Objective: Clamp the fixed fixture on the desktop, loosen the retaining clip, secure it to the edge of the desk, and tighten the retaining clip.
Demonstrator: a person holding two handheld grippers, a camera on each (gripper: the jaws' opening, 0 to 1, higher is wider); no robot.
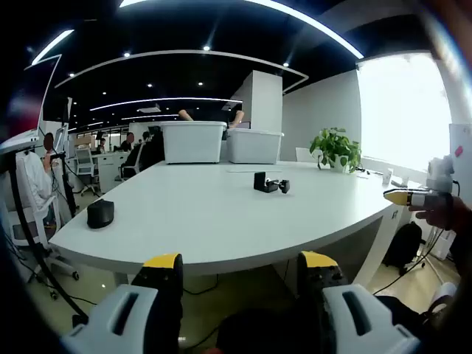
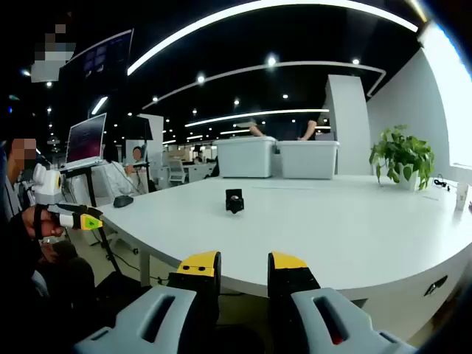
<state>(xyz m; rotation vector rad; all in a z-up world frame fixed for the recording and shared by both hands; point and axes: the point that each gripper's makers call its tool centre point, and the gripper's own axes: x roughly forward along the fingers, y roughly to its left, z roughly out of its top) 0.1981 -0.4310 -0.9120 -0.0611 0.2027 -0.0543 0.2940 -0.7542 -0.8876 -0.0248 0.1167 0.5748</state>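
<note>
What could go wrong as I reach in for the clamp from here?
1. The black clamp fixture sits far in on the white table; both grippers, left gripper and right gripper, are open and off the edge, so the reach is long.
2. Its knob juts sideways; a misaligned grip could push the fixture away.
3. The potted plant stands beyond it, though probably clear.

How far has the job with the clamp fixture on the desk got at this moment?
Nothing looks done yet. The black clamp fixture sits loose near the middle of the white desk, away from any edge. Nothing is in hand: the left gripper and right gripper are both open and short of the desk. Grasping, loosening the clip, mounting at the edge and tightening all remain.
</note>
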